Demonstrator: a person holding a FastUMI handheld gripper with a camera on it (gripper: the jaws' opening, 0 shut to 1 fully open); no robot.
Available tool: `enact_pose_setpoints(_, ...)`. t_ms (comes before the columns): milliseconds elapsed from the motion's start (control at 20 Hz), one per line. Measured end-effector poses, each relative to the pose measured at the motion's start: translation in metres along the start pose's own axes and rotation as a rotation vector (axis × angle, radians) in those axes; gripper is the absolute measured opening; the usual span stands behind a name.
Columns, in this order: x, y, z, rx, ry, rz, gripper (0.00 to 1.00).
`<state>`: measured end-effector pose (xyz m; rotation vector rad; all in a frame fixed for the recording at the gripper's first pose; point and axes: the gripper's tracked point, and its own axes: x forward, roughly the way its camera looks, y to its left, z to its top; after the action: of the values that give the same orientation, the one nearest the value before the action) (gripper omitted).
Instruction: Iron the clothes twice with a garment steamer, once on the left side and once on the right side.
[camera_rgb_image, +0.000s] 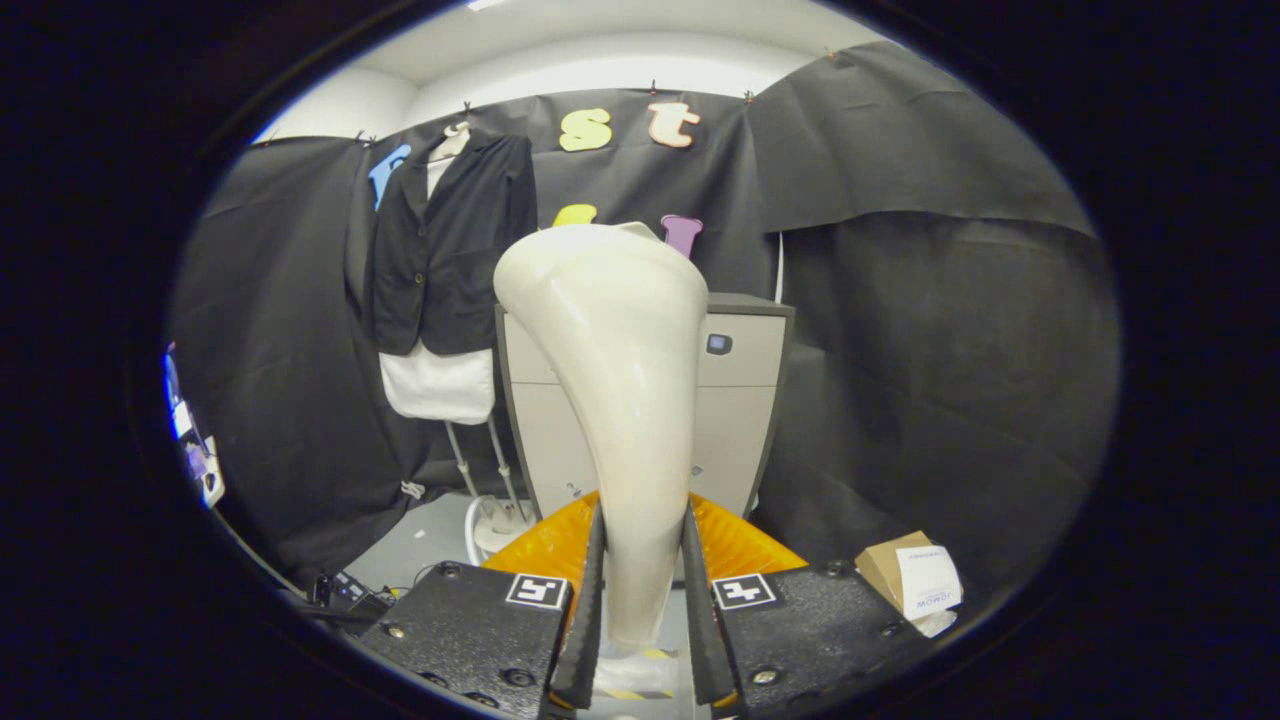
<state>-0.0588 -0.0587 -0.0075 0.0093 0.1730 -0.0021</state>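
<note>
Cream plastic: the garment steamer head (610, 400) stands upright between the two fingers, its narrow handle low and its wide top high.
Gripper (644, 600): clenched on the steamer handle, both fingers pressing its sides.
Clothes: a black jacket (445, 245) over a white garment (438, 385) (on a hanger stand), beyond the fingers, apart from the steamer.
Cabinet (740, 400): grey, behind the steamer.
Cardboard box (905, 580): on the floor, beside the gripper.
</note>
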Motion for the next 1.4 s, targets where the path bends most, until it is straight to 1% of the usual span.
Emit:
enact_pose_setpoints(400, -0.007, -0.012, -0.002, 0.015, 0.001, -0.018, 0.4)
enact_pose_setpoints(1000, -0.004, -0.01, -0.001, -0.001, 0.014, -0.01, 0.4)
enact_pose_setpoints(1400, -0.005, -0.017, -0.001, 0.001, 0.012, -0.018, 0.4)
